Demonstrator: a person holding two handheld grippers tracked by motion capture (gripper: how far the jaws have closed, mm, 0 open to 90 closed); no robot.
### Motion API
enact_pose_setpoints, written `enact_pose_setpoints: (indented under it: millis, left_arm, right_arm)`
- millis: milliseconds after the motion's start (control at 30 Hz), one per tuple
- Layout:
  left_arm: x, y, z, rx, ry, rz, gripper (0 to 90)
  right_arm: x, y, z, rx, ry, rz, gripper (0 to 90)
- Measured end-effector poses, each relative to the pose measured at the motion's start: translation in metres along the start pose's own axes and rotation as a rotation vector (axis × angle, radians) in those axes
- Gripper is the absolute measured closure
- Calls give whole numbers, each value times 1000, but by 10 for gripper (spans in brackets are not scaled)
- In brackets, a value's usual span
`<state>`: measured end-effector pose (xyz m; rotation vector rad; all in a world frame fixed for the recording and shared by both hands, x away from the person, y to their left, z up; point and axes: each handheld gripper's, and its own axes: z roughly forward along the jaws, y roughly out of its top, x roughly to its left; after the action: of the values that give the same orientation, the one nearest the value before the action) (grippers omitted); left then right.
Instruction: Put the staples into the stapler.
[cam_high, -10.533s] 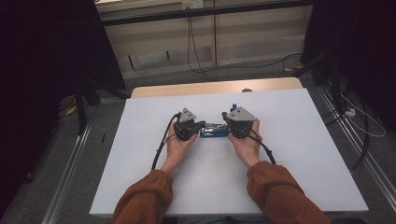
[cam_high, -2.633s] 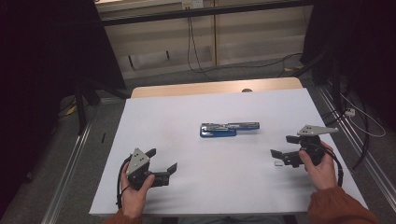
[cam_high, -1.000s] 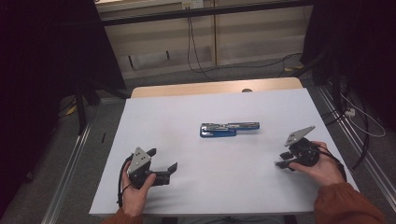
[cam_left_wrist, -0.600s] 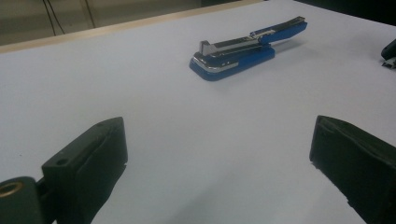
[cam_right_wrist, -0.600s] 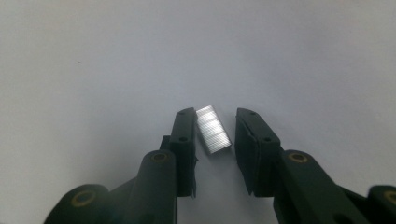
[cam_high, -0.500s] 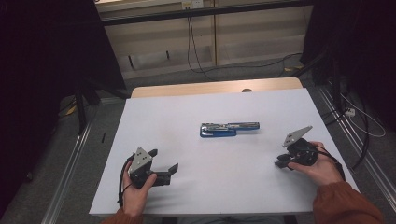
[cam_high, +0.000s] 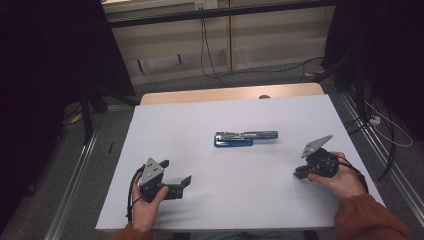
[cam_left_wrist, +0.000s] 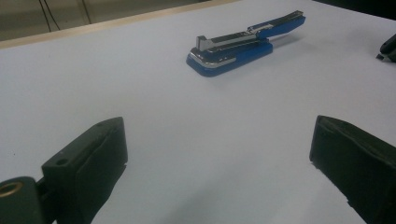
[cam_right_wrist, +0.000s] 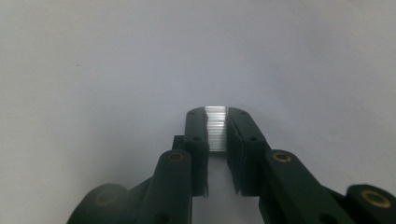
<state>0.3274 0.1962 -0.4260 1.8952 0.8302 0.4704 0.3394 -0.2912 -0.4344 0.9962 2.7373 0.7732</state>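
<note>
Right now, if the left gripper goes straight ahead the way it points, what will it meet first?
Probably the blue stapler: it lies ahead of the open left gripper, with bare white table between them. Depth is hard to judge.

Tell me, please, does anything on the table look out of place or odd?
The blue stapler lies with its top arm swung open rather than closed. The right gripper pinches a silver strip of staples between its pads. Nothing looks spilled or damaged.

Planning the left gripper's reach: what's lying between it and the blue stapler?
Nothing: the left gripper view shows bare white table between the open left gripper and the stapler.
</note>
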Motion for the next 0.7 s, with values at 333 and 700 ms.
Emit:
enact_pose_setpoints:
  millis: [333,700]
  left_arm:
    - [0,0,0,0,0,9,43]
    - [0,0,0,0,7,8,43]
  right_arm:
    - [1,1,-1,-1,-11,7,793]
    - [-1,0,-3,-20,-9,35,793]
